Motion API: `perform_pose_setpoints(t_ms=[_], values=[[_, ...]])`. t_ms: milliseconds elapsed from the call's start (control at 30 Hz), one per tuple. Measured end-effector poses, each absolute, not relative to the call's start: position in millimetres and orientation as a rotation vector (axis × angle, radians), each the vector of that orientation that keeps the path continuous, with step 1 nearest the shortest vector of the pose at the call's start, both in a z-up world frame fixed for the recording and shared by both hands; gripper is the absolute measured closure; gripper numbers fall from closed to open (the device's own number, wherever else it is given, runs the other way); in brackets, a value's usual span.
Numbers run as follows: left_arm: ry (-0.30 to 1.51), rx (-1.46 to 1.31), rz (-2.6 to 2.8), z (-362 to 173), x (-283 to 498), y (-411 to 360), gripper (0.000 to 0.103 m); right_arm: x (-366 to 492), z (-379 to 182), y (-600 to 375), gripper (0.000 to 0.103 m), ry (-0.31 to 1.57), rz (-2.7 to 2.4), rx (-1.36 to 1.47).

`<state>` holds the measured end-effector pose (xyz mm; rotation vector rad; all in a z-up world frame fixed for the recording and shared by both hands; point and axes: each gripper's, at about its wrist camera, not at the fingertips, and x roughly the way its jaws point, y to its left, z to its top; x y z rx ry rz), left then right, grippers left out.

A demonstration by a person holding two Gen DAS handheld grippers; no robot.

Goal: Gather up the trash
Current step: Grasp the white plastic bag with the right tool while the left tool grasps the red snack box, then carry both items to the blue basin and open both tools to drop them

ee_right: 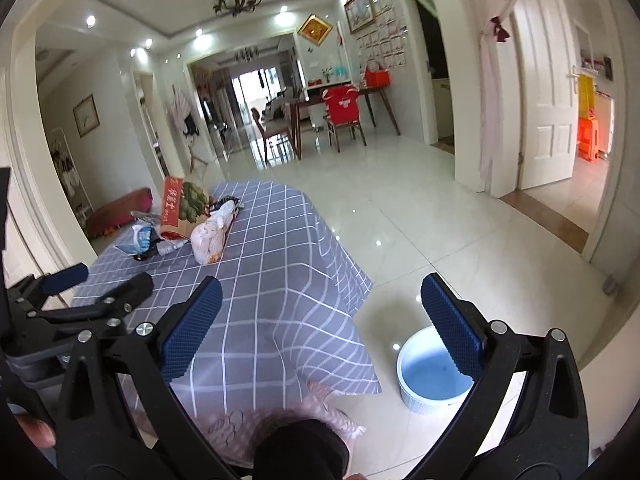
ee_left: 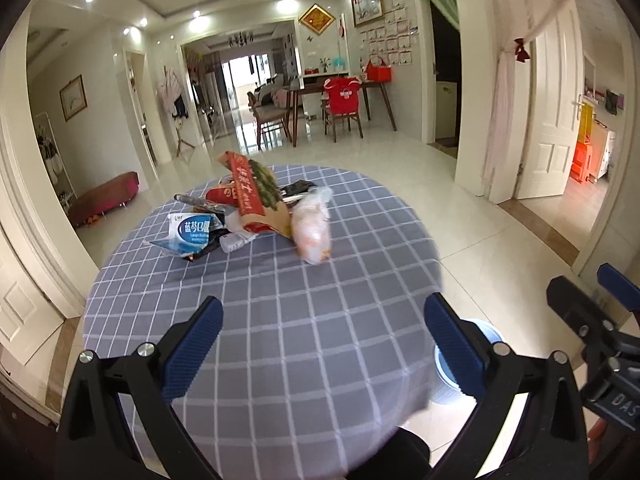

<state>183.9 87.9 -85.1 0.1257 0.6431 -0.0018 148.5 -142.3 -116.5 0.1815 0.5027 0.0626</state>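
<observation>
A pile of trash lies at the far side of a round table with a grey checked cloth (ee_left: 280,300). It holds a red and brown paper bag (ee_left: 256,196), a clear plastic bag with orange contents (ee_left: 312,232), a blue and white medicine box (ee_left: 192,232) and dark wrappers. The pile also shows in the right wrist view, with the paper bag (ee_right: 180,208) and plastic bag (ee_right: 210,236). My left gripper (ee_left: 320,344) is open and empty above the near table. My right gripper (ee_right: 320,332) is open and empty, over the table's right edge. A white bin with a blue inside (ee_right: 432,376) stands on the floor below it.
The bin also shows in the left wrist view (ee_left: 448,368), beside the table. The left gripper shows in the right wrist view (ee_right: 80,296), the right gripper in the left wrist view (ee_left: 600,320). Glossy tiled floor (ee_right: 440,220) surrounds the table. Dining chairs and table stand far back.
</observation>
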Motion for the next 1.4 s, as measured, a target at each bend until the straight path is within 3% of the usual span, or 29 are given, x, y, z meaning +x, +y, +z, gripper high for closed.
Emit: perform_pose_setpoints(t_ms=[433,533,700,733,767,800,833,867,933,967,1000,1067,1233,1400], values=[[0.653,0.147,0.079,-69,300,170,0.007,300,-129,-51,0.005,0.636,0.232,0.172],[0.683,0.129,0.062,-70,324,184,0.019,327,-136,-38,0.005,0.687,0.281,0.196],[0.743,0.129,-0.017,-80,362,180,0.027,375,-157,-17,0.007,0.797,0.342,0.209],[0.756,0.144,-0.026,-83,369,176,0.03,383,-161,-16,0.014,0.824,0.354,0.215],[0.767,0.152,-0.03,-88,373,173,0.034,387,-164,-17,0.03,0.838,0.369,0.225],[0.791,0.153,-0.04,-93,383,169,0.037,392,-167,-17,0.039,0.854,0.387,0.235],[0.803,0.149,-0.048,-96,388,169,0.042,397,-170,-16,0.058,0.869,0.412,0.251],[0.828,0.139,-0.058,-101,396,167,0.045,400,-173,-18,0.062,0.89,0.436,0.269],[0.851,0.122,-0.057,-107,406,168,0.054,403,-173,-21,0.064,0.891,0.449,0.28],[0.854,0.112,-0.056,-108,409,169,0.067,404,-174,-23,0.064,0.889,0.452,0.286],[0.859,0.092,-0.047,-110,410,172,0.074,403,-174,-25,0.065,0.887,0.456,0.294],[0.85,0.051,-0.062,-109,409,178,0.082,400,-174,-29,0.067,0.879,0.461,0.306],[0.781,-0.011,-0.072,-94,392,186,0.092,393,-169,-37,0.068,0.853,0.467,0.341],[0.676,-0.009,-0.047,-63,359,183,0.093,374,-150,-44,0.069,0.799,0.492,0.367]])
